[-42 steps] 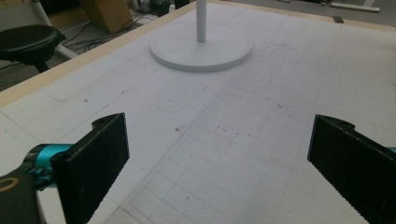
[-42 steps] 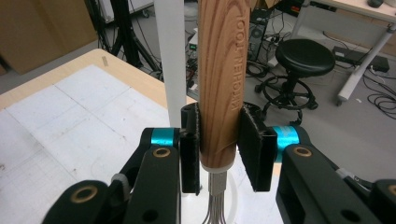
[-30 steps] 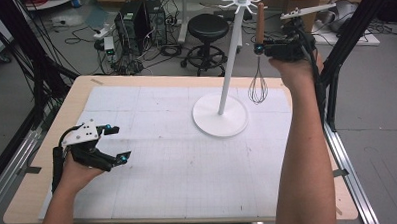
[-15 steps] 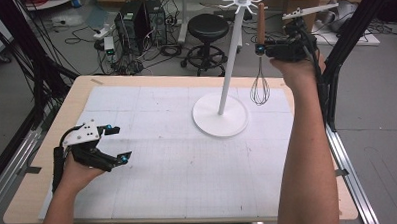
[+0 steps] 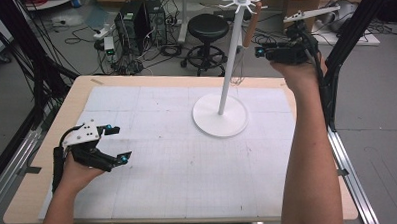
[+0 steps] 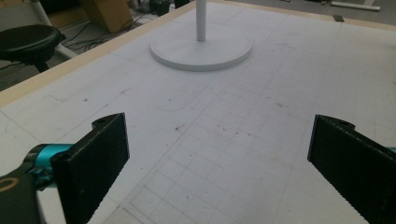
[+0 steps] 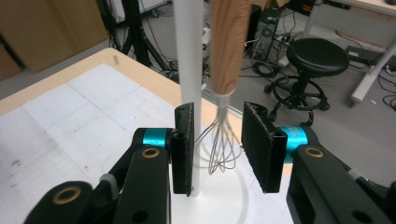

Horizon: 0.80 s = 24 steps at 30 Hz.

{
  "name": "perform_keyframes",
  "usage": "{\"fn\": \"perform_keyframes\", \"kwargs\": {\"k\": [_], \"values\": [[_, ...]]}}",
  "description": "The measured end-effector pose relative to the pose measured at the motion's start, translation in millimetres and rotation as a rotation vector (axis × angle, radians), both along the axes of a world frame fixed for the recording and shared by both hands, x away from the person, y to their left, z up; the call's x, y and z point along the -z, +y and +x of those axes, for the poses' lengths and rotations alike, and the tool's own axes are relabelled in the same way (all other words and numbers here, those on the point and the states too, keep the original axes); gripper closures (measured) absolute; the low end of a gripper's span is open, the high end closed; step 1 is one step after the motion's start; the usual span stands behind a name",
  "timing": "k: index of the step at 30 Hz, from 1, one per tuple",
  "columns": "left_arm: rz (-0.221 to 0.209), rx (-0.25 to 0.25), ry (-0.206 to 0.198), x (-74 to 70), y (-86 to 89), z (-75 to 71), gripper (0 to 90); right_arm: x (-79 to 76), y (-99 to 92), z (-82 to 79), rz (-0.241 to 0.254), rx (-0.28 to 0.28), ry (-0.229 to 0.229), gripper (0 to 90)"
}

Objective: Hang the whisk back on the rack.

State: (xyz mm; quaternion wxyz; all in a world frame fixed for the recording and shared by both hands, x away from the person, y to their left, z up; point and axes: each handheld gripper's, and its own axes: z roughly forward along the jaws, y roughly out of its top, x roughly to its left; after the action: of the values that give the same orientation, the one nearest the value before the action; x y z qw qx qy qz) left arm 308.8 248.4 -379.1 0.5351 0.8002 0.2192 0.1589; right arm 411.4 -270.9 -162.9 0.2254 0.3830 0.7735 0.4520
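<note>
The wire whisk with a wooden handle (image 5: 249, 24) hung from a hook at the top of the white, round-based metal stand (image 5: 220, 114), just beside its pole. The right gripper (image 7: 217, 147), raised level with the whisk, had just been opening its jaws; the wire loops sat between the pads, apparently untouched. Judged from this, a clean release called for widening further, then drawing straight back without brushing the wires. The left gripper (image 5: 115, 143) rested low over the white gridded mat (image 5: 178, 167), jaws spread and empty, well apart from the stand.
</note>
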Motion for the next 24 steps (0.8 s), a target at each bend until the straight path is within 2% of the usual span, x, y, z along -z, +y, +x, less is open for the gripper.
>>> {"fn": "perform_keyframes", "kwargs": {"k": [11,16,24], "values": [[0.001,0.002,-0.003,-0.8,0.4,-0.3,6.0,-0.4,3.2,-19.7,0.000,-0.069,-0.032,58.8],[0.002,0.004,-0.002,-0.8,0.0,-0.4,6.0,5.0,4.9,-30.4,0.003,-0.115,-0.043,56.5],[0.000,0.004,-0.007,-1.1,-0.6,-0.6,6.1,15.8,6.8,-43.4,-0.001,-0.155,-0.054,53.9]]}}
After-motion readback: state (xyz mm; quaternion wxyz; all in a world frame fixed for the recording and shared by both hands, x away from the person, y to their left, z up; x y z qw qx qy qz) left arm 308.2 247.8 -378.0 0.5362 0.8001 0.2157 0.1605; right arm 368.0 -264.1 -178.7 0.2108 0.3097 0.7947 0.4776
